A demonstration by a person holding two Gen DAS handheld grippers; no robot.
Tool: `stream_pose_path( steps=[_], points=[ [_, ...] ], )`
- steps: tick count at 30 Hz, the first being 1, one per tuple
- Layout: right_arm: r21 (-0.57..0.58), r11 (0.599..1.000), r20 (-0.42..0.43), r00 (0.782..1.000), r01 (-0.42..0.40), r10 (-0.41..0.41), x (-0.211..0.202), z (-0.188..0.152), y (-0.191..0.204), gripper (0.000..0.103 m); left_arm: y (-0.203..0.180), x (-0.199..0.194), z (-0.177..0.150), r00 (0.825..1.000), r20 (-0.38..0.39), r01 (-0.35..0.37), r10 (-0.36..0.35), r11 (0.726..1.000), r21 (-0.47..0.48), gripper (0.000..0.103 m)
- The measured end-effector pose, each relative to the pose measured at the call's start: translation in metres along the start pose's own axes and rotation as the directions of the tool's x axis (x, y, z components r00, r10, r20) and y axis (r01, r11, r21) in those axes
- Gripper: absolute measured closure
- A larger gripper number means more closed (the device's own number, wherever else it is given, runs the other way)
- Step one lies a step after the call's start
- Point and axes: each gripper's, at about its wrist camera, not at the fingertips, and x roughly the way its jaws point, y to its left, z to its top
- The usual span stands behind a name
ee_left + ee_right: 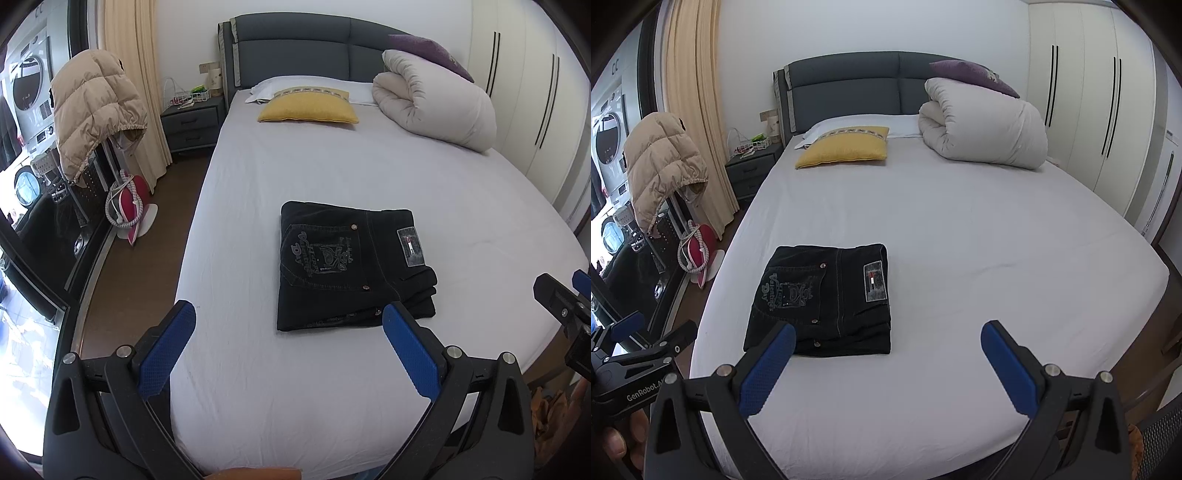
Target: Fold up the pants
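Note:
Black jeans (pixel 347 266) lie folded into a compact rectangle on the white bed sheet (pixel 332 177), back pocket embroidery and a waistband patch facing up. They also show in the right wrist view (pixel 823 301). My left gripper (pixel 290 317) is open and empty, held above the near part of the bed, just short of the jeans. My right gripper (pixel 888 338) is open and empty, held to the right of the jeans over bare sheet (pixel 997 240). Each gripper shows at the edge of the other's view.
A yellow cushion (pixel 308 107), white pillow and rolled white duvet (pixel 436 107) lie at the head of the bed. A nightstand (pixel 192 123), a beige puffer jacket (pixel 92 110) and a pink iron (pixel 129 206) stand left. Wardrobe doors (pixel 1082 107) line the right.

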Motion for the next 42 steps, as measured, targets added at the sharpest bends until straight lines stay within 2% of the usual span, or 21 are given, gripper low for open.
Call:
stream_pose_path(
  steps=[42],
  points=[
    [-0.013, 1.000, -0.024, 1.000, 0.001, -0.001, 0.0056, -0.0059, 0.0016, 0.000, 0.0058, 0.0039, -0.0080, 1.000, -0.024, -0.007, 0.007, 1.000, -0.019, 0.000]
  ],
)
